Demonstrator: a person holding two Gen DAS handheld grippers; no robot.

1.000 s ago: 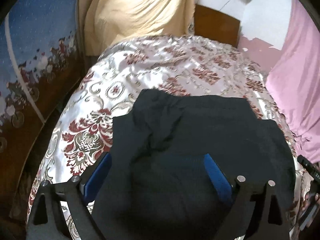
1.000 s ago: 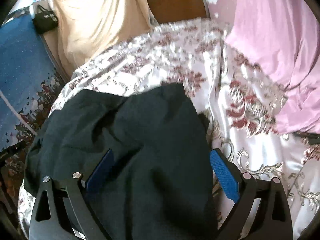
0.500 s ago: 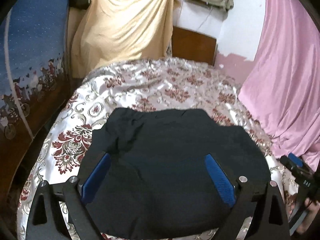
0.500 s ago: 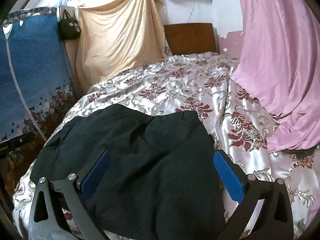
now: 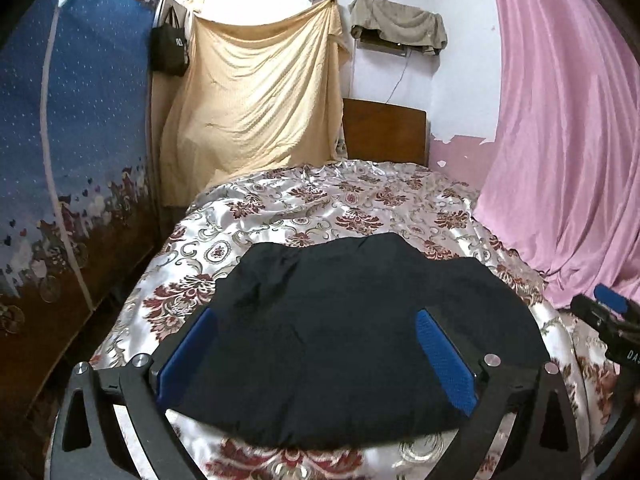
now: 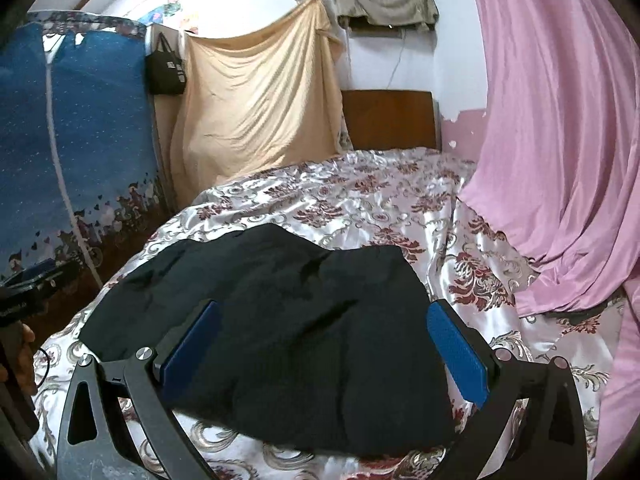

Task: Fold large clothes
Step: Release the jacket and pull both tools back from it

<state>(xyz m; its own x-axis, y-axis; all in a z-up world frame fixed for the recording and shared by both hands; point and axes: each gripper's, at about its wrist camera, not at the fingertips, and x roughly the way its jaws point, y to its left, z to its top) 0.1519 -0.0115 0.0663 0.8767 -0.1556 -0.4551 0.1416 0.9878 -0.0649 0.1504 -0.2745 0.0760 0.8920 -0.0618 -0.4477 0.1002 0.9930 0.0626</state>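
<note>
The dark garment [image 5: 360, 328] lies folded on the bed [image 5: 320, 204], near its foot. Left tool [image 5: 316, 344] and right tool [image 6: 324, 340] have just been opening, nothing between them. Next probably one more fold.

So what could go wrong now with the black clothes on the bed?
1. The black garment is still lumpy along its left side, so another fold may lock those wrinkles in.
2. It lies on a shiny satin bedspread near the front edge, so a tug might slide it off.
3. Both the left gripper and right gripper are open and holding nothing, and their jaws have just been opening; a careless regrasp may pinch the bedspread too.
</note>
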